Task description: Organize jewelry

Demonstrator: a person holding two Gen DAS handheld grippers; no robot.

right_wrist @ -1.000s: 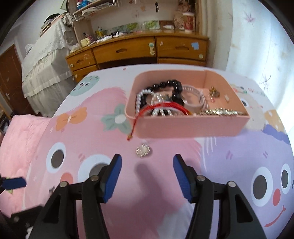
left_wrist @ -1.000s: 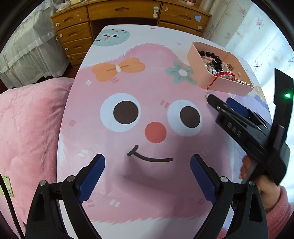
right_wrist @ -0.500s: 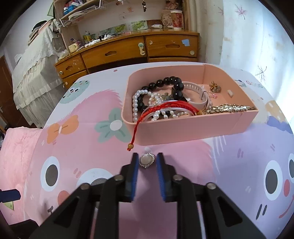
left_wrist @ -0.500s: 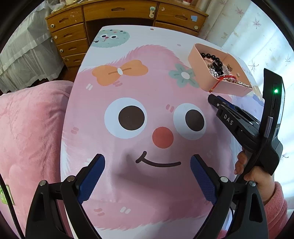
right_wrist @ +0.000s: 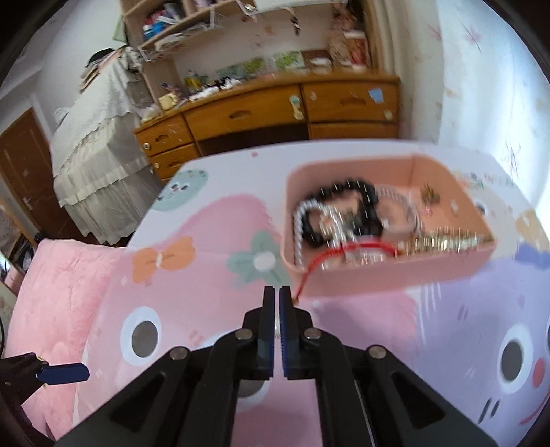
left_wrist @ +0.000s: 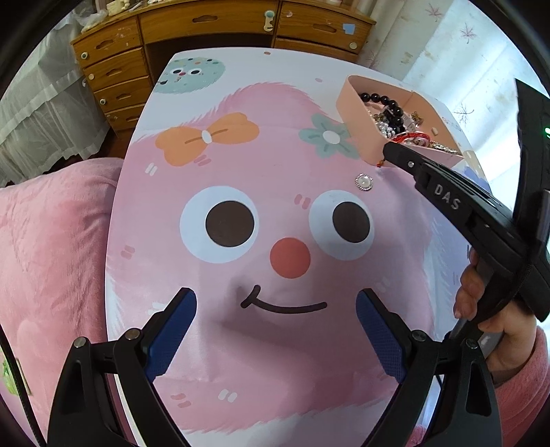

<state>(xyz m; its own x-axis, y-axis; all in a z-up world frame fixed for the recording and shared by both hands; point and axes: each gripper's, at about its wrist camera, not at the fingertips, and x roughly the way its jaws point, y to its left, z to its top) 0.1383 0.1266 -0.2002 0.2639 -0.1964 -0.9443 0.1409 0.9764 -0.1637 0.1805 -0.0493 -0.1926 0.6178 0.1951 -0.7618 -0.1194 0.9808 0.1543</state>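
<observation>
A small round silver brooch [left_wrist: 364, 181] lies flat on the cartoon-print table [left_wrist: 240, 165]. Just up and right of it is my right gripper [left_wrist: 390, 151], lifted off the table with its tip by the pink tray's near wall. In the right wrist view the right gripper [right_wrist: 276, 292] has its blue pads together, with only a silvery sliver [right_wrist: 276, 325] showing through the slit below them. The pink tray [right_wrist: 378, 275] holds black beads, pearls, a gold chain and a red cord [right_wrist: 309, 271] that hangs over its wall. My left gripper [left_wrist: 276, 330] hovers open over the printed smile, holding nothing.
A pink quilt [left_wrist: 51, 258] lies along the table's left edge. Behind the table stand a wooden desk with drawers [left_wrist: 206, 24] and a white-draped bed [right_wrist: 92, 144]. A hand in a pink sleeve [left_wrist: 508, 344] grips the right tool.
The right jaws closed from wide open to shut at the brooch and then rose. The brooch, hidden by the gripper before, now shows on the table. The left gripper stayed put.
</observation>
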